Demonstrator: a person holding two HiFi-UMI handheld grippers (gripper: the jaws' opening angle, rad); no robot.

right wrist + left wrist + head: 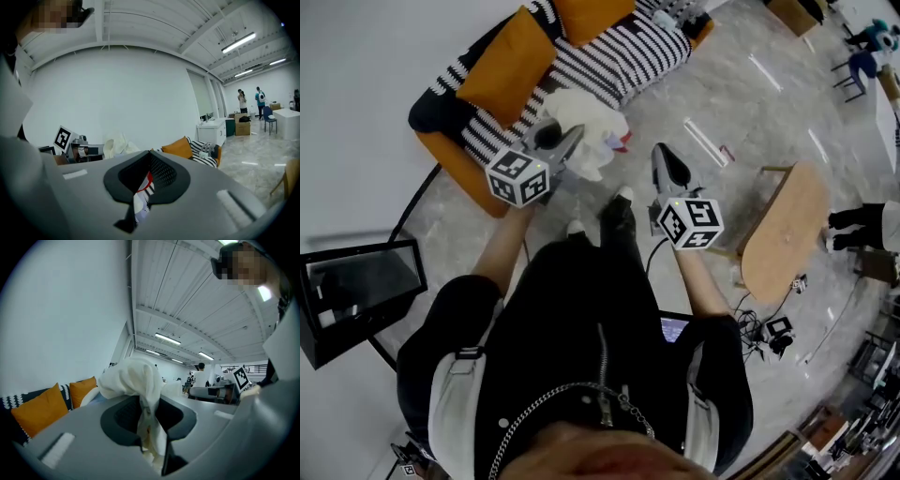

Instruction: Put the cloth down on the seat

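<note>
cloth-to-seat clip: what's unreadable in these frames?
- Cloth: bunched; its lower part disappears between the fingers of the left gripper, left gripper view, so its size is unknown.
- Right gripper: a red and striped scrap shows between its fingers, right gripper view; too little to identify or call gripped.
- Sofa seat: cut off by the head view's top edge; cushion covers part.
</note>
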